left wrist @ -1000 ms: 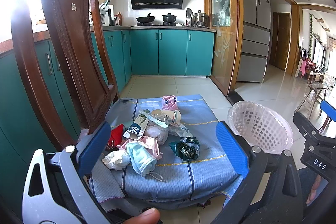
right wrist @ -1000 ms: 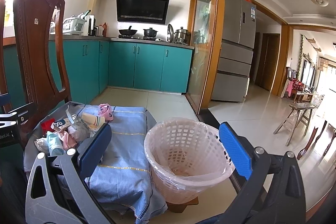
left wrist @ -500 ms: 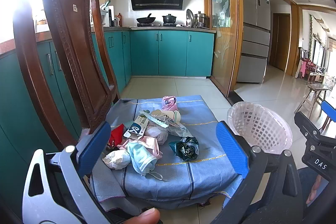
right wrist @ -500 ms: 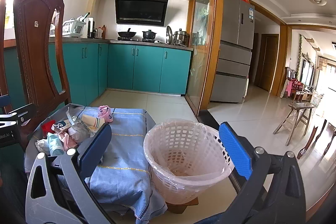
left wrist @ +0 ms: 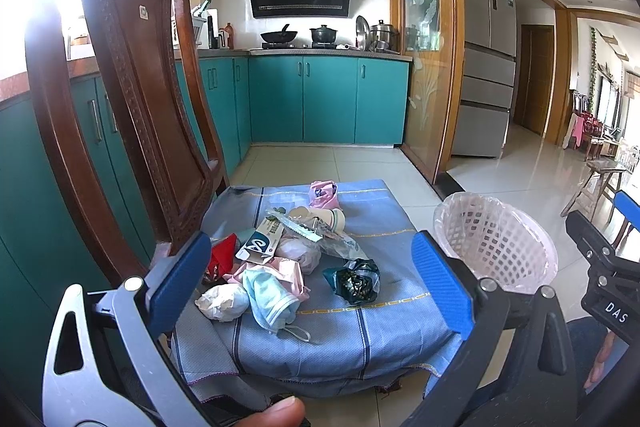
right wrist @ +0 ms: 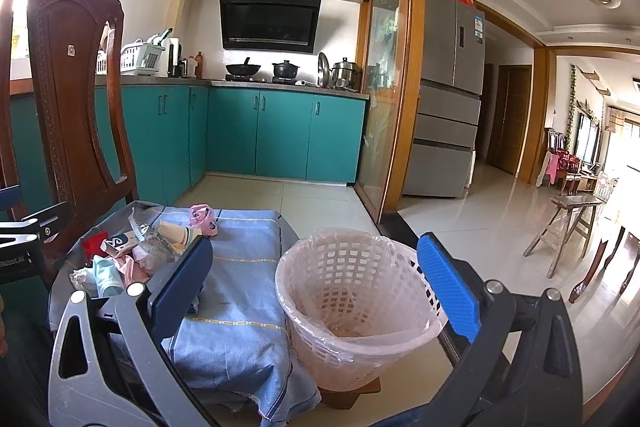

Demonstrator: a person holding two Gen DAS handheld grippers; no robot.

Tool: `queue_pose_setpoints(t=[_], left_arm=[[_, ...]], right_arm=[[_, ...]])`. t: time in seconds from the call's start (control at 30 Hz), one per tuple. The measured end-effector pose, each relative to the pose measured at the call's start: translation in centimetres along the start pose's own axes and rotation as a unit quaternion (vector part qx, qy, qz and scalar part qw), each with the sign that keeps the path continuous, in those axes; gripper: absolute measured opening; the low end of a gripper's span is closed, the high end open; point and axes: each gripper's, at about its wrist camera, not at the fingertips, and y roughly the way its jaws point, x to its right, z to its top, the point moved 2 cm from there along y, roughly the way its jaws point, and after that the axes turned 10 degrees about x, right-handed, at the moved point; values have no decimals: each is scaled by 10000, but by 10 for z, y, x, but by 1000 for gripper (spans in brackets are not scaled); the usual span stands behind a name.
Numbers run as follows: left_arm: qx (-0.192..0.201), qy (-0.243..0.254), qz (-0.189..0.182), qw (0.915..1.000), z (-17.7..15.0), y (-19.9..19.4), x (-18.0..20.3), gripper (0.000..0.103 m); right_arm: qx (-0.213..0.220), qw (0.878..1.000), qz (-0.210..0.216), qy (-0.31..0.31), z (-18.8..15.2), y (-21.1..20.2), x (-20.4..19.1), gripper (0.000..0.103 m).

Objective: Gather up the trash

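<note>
A pile of trash lies on the blue cloth over the chair seat: a blue face mask, a white crumpled wad, a dark green wrapper, a red wrapper, a paper cup and a pink bag. The pile also shows in the right wrist view. My left gripper is open and empty, held just short of the pile. My right gripper is open and empty, above the near rim of the pink lined basket, which stands right of the chair.
The carved wooden chair back rises at the left. Teal kitchen cabinets stand behind, a fridge to the right. The basket stands on a small wooden block. A wooden stool stands on the tiled floor at the right.
Almost nothing has moved. Both grippers stay open and only the views drift slightly.
</note>
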Motion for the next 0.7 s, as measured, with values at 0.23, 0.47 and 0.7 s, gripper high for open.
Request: queue_pose_setpoints(t=[0.23,0.47,0.7], left_arm=[[-31,13,2,10000,-2,3,1,100],[-34,9,4,10000,-2,4,2,100],[-25,-2,-1,10000,-1,4,2,100]], right_arm=[[-37,10000,-3,23,-2,2,2,100],[-69,10000,-11,38,-4,5,3,100],[-26,10000,-13,33,-4,3,4,100]])
